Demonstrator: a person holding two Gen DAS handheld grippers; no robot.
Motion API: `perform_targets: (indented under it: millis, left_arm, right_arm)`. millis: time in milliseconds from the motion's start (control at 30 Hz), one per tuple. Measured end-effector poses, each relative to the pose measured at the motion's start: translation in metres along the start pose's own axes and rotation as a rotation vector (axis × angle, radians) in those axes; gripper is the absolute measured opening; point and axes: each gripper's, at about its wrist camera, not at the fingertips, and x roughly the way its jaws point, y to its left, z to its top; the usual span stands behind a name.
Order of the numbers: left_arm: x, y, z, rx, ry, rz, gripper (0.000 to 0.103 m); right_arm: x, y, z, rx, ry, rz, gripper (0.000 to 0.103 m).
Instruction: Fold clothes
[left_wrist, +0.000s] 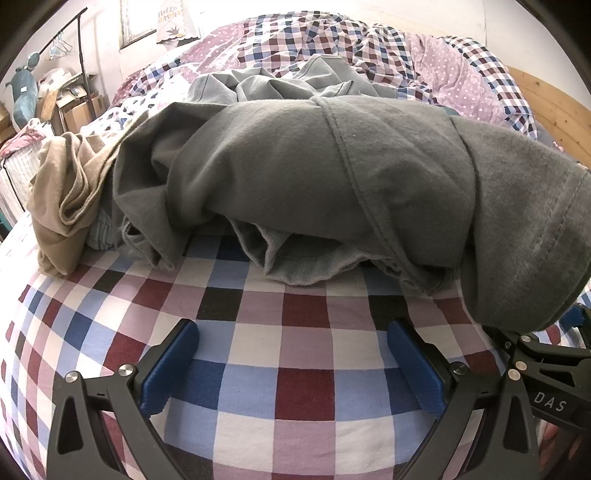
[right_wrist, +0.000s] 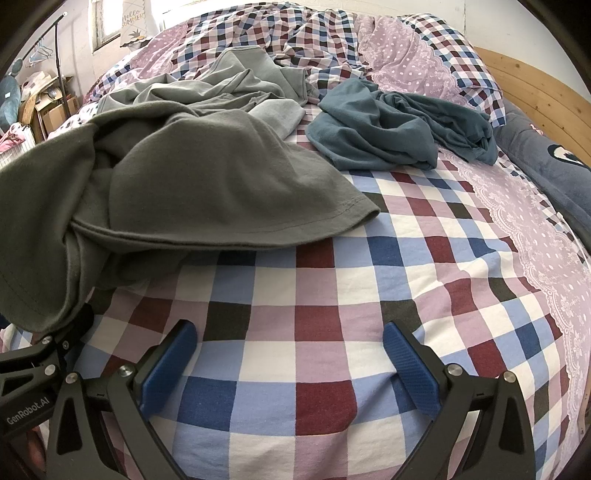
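Dark grey shirt (left_wrist: 332, 177) crumpled on checked bedspread (left_wrist: 280, 354). Left gripper (left_wrist: 291, 363), right gripper (right_wrist: 290, 363) just short of shirt's near edge, jaws fully spread, empty. Advice: find hem (right_wrist: 258, 225), pinch two separate corners, spread flat first.

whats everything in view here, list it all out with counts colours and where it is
dark grey shirt: 1, dark grey, crumpled near the bed's front edge
light grey garment: 1, pale grey, behind the dark grey shirt
teal garment: 1, teal, bunched further back on the right
beige garment: 1, tan, left of the grey pile
checked bedcover: 1, red, blue, white and lilac checks, under everything
wooden headboard: 1, light wood, far right
clothes rack: 1, dark, back left corner
left gripper: 1, black with blue pads, open over bare cover
right gripper: 1, same, open, empty
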Motion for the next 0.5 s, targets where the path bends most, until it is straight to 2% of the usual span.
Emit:
perform_targets:
  millis: [500]
  left_arm:
    - [-0.0040, -0.0003, -0.0035, -0.001, 0.000, 0.002, 0.103]
  right_arm:
    - [0.0010, 0.0014, -0.0002, 0.004, 0.000, -0.002, 0.103]
